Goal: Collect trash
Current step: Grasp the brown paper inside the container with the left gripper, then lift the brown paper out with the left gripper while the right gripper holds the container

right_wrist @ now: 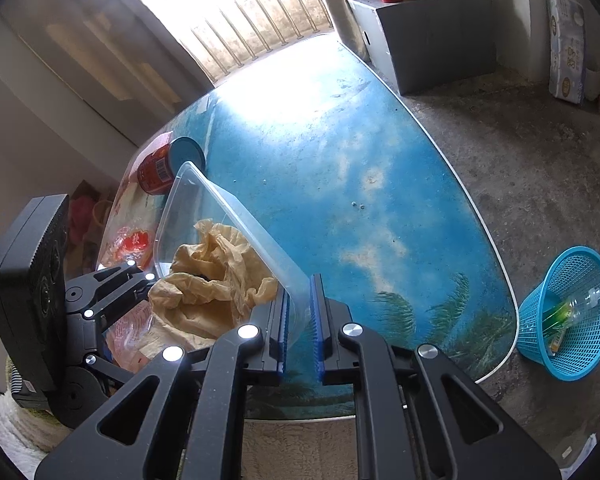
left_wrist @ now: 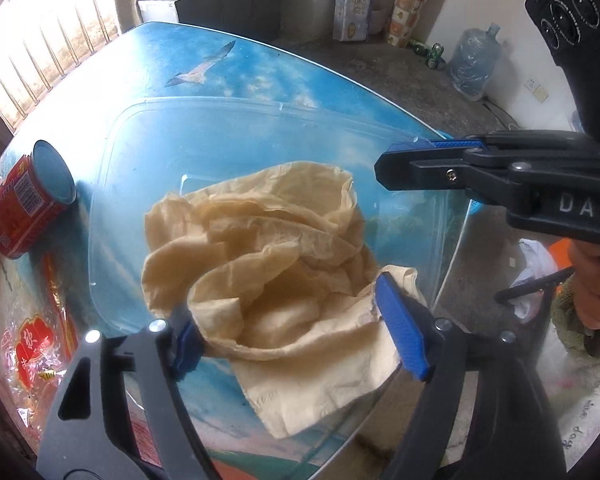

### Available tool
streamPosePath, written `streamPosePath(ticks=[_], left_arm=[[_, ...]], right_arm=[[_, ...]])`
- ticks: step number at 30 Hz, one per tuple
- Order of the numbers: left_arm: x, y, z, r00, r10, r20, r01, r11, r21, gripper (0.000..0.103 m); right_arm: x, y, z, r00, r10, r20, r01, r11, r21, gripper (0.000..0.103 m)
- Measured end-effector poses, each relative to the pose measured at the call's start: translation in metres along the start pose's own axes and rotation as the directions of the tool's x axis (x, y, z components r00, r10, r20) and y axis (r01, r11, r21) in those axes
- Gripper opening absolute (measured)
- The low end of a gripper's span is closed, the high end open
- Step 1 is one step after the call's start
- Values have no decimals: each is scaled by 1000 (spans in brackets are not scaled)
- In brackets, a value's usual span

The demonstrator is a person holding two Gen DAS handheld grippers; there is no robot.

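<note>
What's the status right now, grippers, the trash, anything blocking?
Right gripper clamped on clear container wall. Left gripper open, jaws straddling crumpled tissue in container. Red can beside, blue basket on floor; nothing blocking.

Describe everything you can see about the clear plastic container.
The clear plastic container is a thin, see-through rectangular tub with rounded corners and a raised rim. It is tilted up on the blue table, its wall pinched by the right gripper. Crumpled beige paper fills its open mouth and spills out, with the left gripper open around the wad. A red can lies just beside it.
</note>
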State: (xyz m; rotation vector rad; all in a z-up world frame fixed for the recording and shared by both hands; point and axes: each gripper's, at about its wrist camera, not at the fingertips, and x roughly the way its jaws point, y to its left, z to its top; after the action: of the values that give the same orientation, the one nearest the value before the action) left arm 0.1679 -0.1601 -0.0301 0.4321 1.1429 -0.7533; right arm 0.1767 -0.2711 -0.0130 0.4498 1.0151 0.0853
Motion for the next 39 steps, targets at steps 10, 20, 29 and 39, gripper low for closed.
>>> streamPosePath(ticks=[10,20,29,39], left_arm=[[15,-1,11,999,21,-38,-19,998,53,71],[7,5,9,1000,29,-12,-28,998,48,27],[-6,10,3,998,22,55,-22,1000,6,12],[-74,11,-5,958,7,288,12,998,-66,12]], right_arm=[[2,-6,1,1000,7,3,-7,1000,29,12],[-1,-9,-1,1000,5,10,-5,999,39,12],[-4,-7,-5,1000,-18,14,17,999,44,12],[1,-10,-5,998,-59,-3,59,996,70,13]])
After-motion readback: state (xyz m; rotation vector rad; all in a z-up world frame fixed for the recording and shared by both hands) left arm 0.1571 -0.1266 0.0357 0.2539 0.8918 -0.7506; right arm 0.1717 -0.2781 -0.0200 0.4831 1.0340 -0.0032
